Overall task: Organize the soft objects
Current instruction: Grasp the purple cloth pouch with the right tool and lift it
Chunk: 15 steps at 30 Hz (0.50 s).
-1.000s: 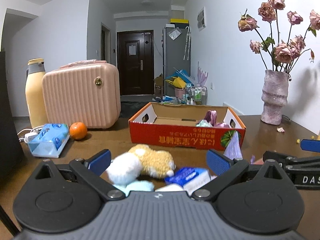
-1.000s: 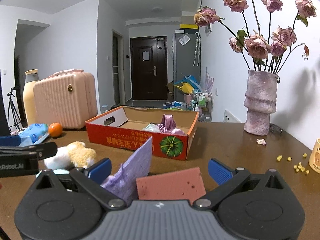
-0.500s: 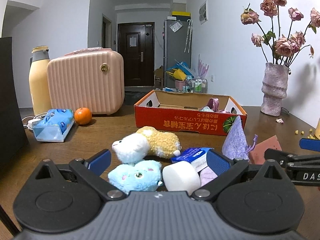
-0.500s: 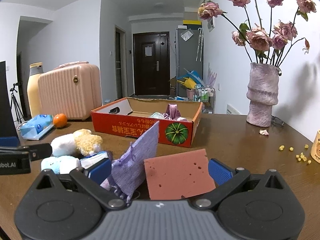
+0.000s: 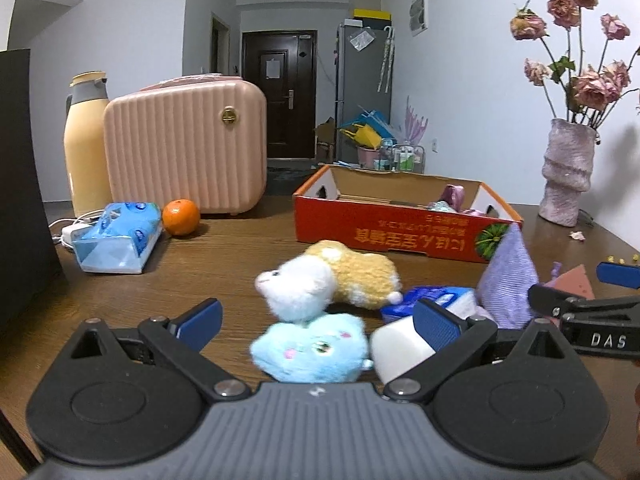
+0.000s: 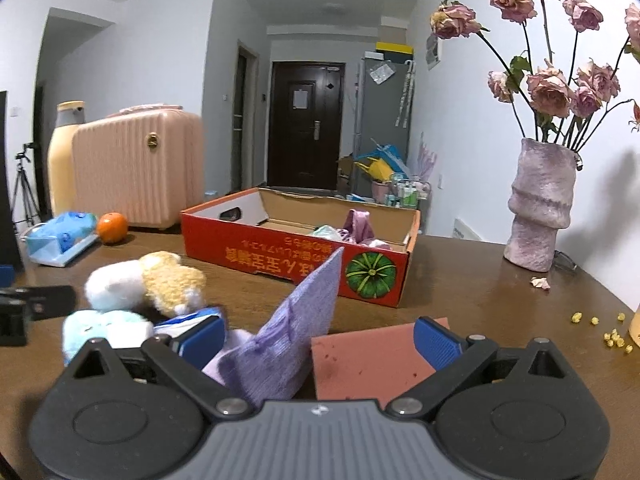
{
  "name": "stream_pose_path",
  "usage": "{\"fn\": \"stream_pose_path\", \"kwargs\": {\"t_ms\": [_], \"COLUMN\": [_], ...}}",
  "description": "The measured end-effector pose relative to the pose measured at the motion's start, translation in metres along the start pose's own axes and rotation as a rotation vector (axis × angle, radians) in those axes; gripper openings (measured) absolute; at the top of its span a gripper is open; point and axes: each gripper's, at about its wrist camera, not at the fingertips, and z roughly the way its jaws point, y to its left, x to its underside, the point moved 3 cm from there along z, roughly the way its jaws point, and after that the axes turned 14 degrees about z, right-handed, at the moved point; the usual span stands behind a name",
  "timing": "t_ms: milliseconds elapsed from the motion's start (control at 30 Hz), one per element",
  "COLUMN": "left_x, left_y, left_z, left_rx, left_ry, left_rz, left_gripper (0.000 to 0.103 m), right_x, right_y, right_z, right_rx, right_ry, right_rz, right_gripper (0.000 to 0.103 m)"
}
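Progress looking early: a few soft bits are sitting in the red box [image 6: 296,256], most still lying loose on the table [image 5: 200,272]. Left gripper [image 5: 316,316] is hanging open around the blue plush [image 5: 310,348], white-yellow plush [image 5: 328,280] touching behind it. Right gripper [image 6: 320,336] is spreading wide over purple pouch [image 6: 296,332] and pink sponge [image 6: 368,360]. Tissue pack [image 5: 118,236], orange [image 5: 181,217], vase [image 6: 540,208] are sitting clear of the path.

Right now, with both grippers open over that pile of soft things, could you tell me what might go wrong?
1. The blue plush touches the white block between the left gripper fingers, so closing may catch both.
2. The purple pouch and pink sponge both lie within the right gripper, risking a double grab.
3. The two grippers are close and could collide.
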Motion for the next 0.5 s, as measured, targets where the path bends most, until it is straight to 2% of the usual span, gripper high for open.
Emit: {"fn": "stream_pose_path", "kwargs": {"t_ms": [133, 333, 433, 500], "left_x": [0.003, 0.007, 0.009, 0.01], "left_y": [0.014, 0.032, 0.038, 0.04], "left_z": [0.008, 0.02, 0.023, 0.024], "left_rx": [-0.011, -0.026, -0.033, -0.036], "left_ry": [0.011, 0.043, 0.053, 0.057], "left_rz": [-0.005, -0.017, -0.012, -0.011], "left_gripper": [0.103, 0.103, 0.103, 0.103], "right_x": [-0.003, 0.001, 0.001, 0.002], "right_y": [-0.001, 0.005, 0.008, 0.009], "right_z": [0.016, 0.04, 0.045, 0.049], "right_rx": [0.008, 0.008, -0.002, -0.018], "right_ry": [0.026, 0.064, 0.055, 0.063], "right_rz": [0.025, 0.013, -0.001, -0.013], "right_gripper": [0.09, 0.066, 0.044, 0.024]}}
